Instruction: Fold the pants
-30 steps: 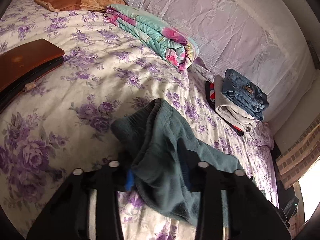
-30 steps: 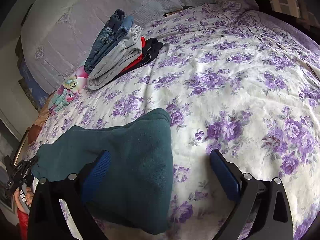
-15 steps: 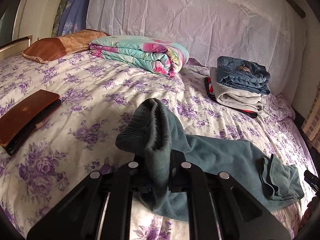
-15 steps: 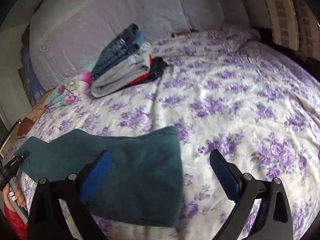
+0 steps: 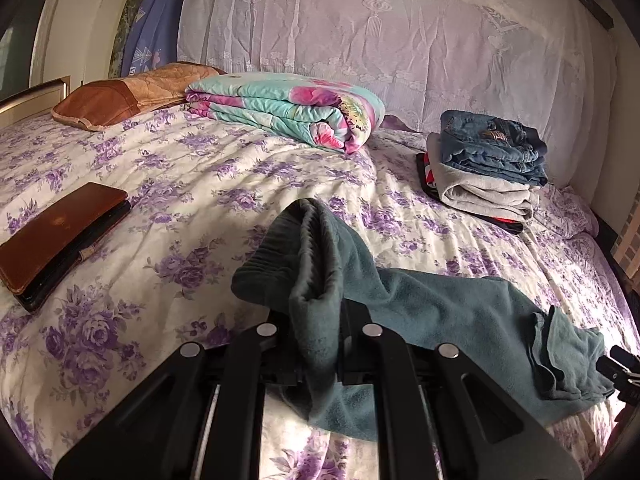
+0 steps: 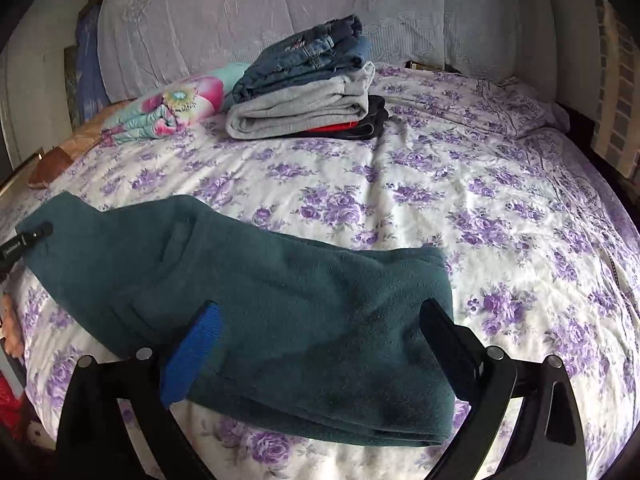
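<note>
Dark teal fleece pants [image 5: 448, 304] lie lengthwise on the floral bedspread [image 5: 192, 184], folded along their length. My left gripper [image 5: 318, 320] is shut on the bunched waistband end and holds it raised off the bed. In the right wrist view the pants [image 6: 288, 320] stretch from far left to the near middle. My right gripper [image 6: 320, 344] is open, its fingers straddling the leg end of the pants without pinching it. The left gripper's tip [image 6: 28, 240] shows at the pants' far left end.
A stack of folded jeans, grey and dark clothes [image 5: 488, 168] sits near the headboard, also in the right wrist view [image 6: 308, 92]. A folded floral blanket [image 5: 288, 108], a brown pillow [image 5: 120, 96] and a brown case [image 5: 60, 236] lie on the bed.
My left gripper closed on the waistband and lifted it, drawing the pants out straight. My right gripper moved down over the leg end, staying open.
</note>
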The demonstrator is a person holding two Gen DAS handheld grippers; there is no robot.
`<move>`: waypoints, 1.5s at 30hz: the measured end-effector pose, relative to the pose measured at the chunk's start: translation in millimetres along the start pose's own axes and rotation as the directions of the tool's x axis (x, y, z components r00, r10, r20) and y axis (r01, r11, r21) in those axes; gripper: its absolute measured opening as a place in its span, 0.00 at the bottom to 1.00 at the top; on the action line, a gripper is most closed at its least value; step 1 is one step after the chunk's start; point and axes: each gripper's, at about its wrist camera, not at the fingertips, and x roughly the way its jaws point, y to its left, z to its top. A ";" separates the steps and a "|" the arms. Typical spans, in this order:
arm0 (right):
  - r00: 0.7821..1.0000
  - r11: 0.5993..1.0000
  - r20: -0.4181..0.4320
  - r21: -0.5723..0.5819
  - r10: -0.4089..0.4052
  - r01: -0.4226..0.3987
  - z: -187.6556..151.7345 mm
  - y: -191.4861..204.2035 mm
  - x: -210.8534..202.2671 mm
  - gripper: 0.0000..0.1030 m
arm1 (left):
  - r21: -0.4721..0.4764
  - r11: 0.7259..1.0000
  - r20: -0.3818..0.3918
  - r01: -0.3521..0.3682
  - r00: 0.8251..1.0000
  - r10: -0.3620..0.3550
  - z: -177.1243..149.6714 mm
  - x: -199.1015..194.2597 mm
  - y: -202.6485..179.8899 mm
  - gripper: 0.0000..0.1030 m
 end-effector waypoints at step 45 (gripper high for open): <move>0.994 0.829 0.105 0.554 0.027 -0.081 -57.1 -210.3 -24.6 0.97 | 0.480 0.826 0.074 0.295 0.925 -0.373 40.2 -85.0 -253.4 0.09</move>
